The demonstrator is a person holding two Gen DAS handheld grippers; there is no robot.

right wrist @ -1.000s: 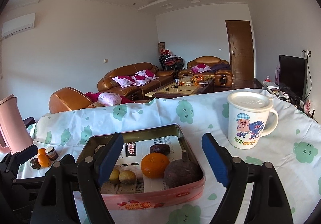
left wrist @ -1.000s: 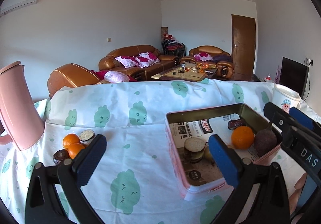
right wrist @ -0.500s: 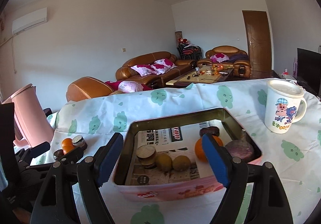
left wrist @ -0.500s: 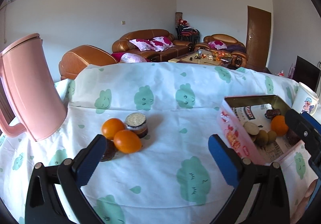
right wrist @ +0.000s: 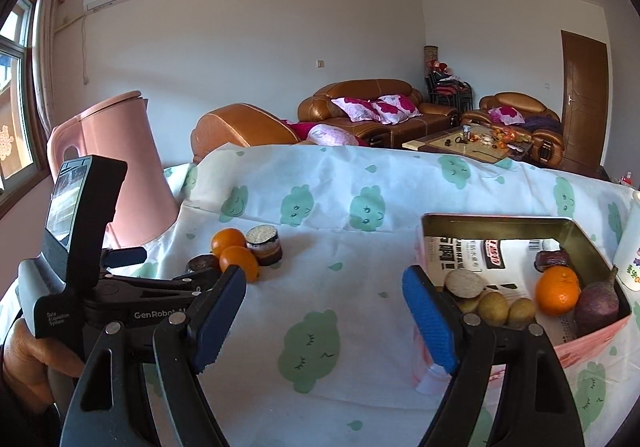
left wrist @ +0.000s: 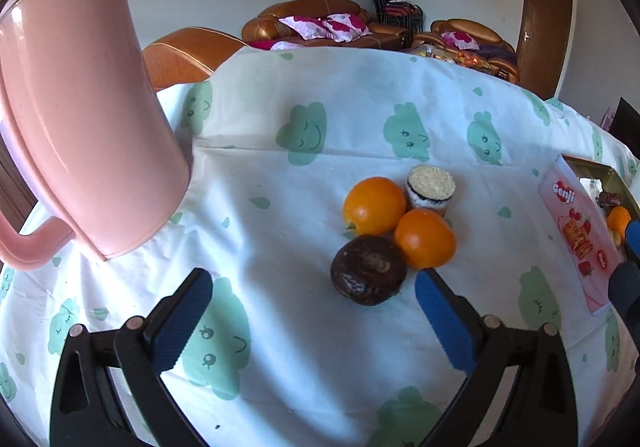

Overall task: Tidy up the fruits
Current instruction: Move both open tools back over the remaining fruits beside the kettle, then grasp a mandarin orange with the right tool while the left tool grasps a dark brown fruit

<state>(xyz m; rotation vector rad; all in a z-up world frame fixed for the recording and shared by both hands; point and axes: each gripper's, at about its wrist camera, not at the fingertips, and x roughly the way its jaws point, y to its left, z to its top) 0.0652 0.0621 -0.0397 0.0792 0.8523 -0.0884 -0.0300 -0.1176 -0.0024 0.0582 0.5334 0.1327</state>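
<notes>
Both views have swung leftward since a second ago: the left gripper (left wrist: pixel 312 297), which then faced the tin (left wrist: pixel 576 231), now hangs over the loose fruit pile, and the tin sits at that view's right edge. The right gripper (right wrist: pixel 324 307), earlier framing the tin (right wrist: pixel 520 223) head-on, now frames bare cloth (right wrist: pixel 320 307) between pile and tin.

The pile is four pieces touching — two smooth, glossy oranges (left wrist: pixel 374 205) (left wrist: pixel 425 238), a dark wrinkled round fruit (left wrist: pixel 368 275) nearest the left gripper, and a short cut cylinder (left wrist: pixel 431 187) standing upright, pale grainy face up. The tin is a rectangular metal box, pink outside, dull gold inside, lined with printed paper; it holds an orange (right wrist: pixel 557 295), a purple tapered root (right wrist: pixel 596 307) with its stem end pointing up and away, small tan fruits (right wrist: pixel 492 307) and a sliced piece (right wrist: pixel 464 283).

A smooth pink plastic jug (left wrist: pixel 80 107) stands left of the pile.

Both grippers are released, jaws wide, nothing between the ribbed blue pads.
</notes>
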